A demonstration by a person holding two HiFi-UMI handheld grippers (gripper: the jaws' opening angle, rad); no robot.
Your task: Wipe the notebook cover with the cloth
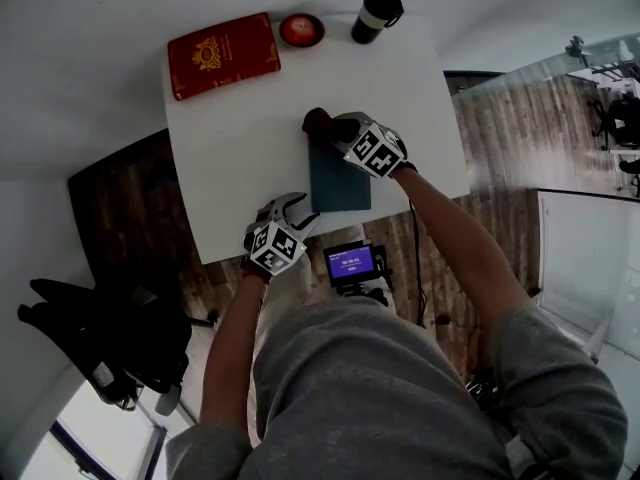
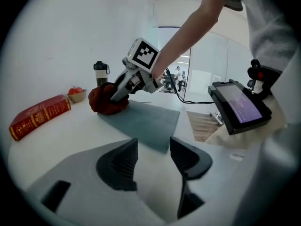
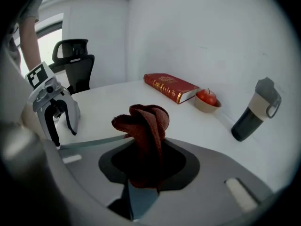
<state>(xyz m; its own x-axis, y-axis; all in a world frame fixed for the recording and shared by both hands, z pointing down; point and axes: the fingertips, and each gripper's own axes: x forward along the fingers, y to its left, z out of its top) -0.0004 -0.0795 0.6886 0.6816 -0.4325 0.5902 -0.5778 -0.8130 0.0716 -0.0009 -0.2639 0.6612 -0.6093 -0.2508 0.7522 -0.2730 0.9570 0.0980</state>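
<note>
Left claw (image 2: 153, 147): jaws wide apart, nothing between them, low over the white table (image 1: 230, 168).
Notebook (image 1: 340, 183): dark cover, lying flat just ahead of the left claw, between the two claws.
Right claw (image 3: 146, 159): clamped on a bunched dark red cloth (image 3: 143, 121), which seems to rest at the notebook's far end.
Beyond the right claw: red book (image 1: 223, 55), bowl of red fruit (image 1: 301, 30), tumbler (image 1: 376, 13), well apart.
Progress: cloth gripped and brought to the cover; the wiping itself seems barely begun, with nearly the whole cover left.
</note>
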